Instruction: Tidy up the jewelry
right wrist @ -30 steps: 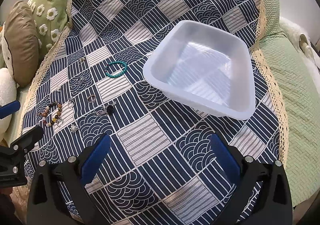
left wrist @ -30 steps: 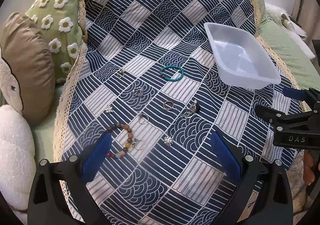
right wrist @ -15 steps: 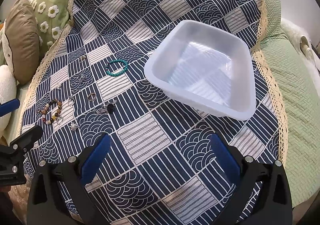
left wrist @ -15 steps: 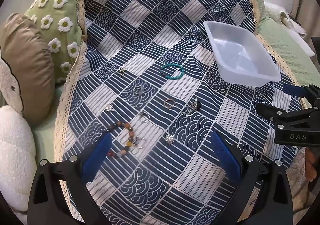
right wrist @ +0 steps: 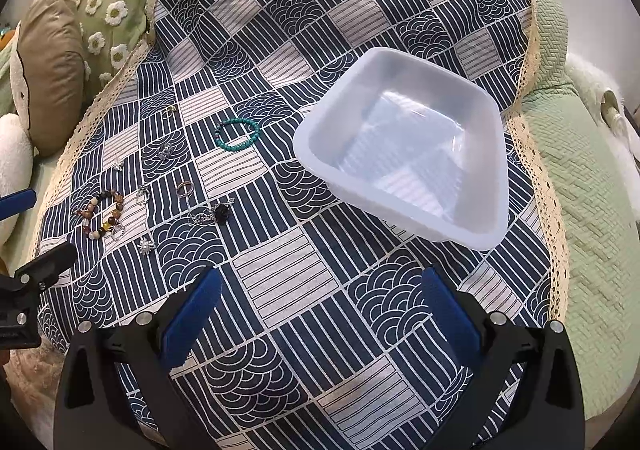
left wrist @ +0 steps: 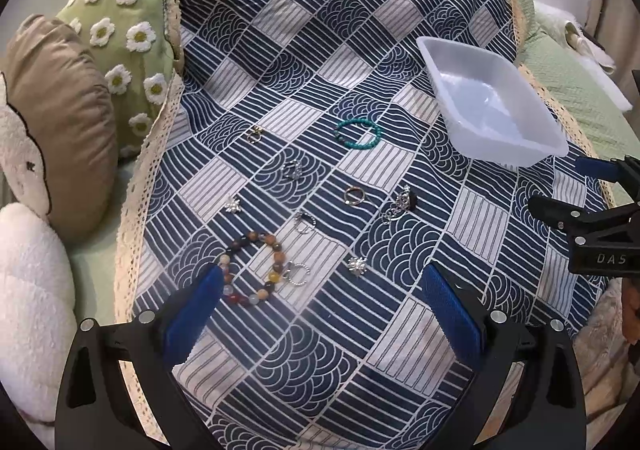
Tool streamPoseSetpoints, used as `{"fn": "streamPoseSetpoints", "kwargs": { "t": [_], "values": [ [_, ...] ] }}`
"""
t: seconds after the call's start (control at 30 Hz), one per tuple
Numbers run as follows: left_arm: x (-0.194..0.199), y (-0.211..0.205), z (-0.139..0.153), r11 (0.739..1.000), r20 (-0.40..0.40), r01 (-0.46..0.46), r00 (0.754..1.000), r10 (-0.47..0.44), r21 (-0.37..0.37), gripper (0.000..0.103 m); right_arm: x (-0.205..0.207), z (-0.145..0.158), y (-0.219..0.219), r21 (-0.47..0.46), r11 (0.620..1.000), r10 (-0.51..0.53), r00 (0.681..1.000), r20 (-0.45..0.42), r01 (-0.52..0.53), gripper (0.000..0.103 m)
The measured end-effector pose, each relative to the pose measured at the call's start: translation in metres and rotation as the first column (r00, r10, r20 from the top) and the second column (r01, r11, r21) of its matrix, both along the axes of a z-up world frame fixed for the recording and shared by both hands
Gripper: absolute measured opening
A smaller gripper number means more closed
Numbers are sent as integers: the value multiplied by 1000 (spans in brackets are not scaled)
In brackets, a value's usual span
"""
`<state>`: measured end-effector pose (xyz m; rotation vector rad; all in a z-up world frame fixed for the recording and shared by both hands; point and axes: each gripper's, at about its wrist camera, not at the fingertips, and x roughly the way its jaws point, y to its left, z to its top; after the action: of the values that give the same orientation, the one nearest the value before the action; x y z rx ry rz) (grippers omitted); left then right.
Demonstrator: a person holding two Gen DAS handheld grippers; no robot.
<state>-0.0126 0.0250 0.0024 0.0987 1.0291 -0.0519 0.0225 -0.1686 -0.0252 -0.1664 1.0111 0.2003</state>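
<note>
Both claws, left (left wrist: 320,302) and right (right wrist: 320,302), gape wide with nothing in them. The tray (right wrist: 496,234) sits near the cloth's (right wrist: 280,282) lace edge. "DAS" shows on the right claw.

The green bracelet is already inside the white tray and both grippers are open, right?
Not quite. The green bracelet lies on the cloth beside the white tray, which holds nothing, as the right wrist view shows. Both grippers, left and right, are open.
</note>
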Motion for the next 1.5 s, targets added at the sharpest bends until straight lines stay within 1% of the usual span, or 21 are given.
{"fn": "streamPoseSetpoints", "kwargs": {
  "t": [0.2, 1.07, 1.3, 1.4, 1.5],
  "values": [
    [-2, 6, 0, 1000, -2, -14, 1000, 14, -12, 95, -1, -1, 0, -4, 1000, 2, 1000, 1, -2, 99],
    [-4, 12, 1, 1000, -1, -12, 1000, 12, -20, 95, -2, -7, 11, -36, 999, 36, 999, -7, -36, 99],
    [-1, 17, -2, 999, -8, -35, 999, 35, -18, 95, -4, -9, 13, -27, 999, 46, 999, 4, -46, 99],
    [5, 25, -7, 998, -20, -54, 998, 53, -40, 95, 1, -13, 15, -24, 999, 29, 999, 16, -29, 99],
    [15, 38, -18, 993, -59, -103, 993, 99, -60, 95, 11, -29, 23, -26, 999, 31, 999, -33, -32, 99]
  ]
}}
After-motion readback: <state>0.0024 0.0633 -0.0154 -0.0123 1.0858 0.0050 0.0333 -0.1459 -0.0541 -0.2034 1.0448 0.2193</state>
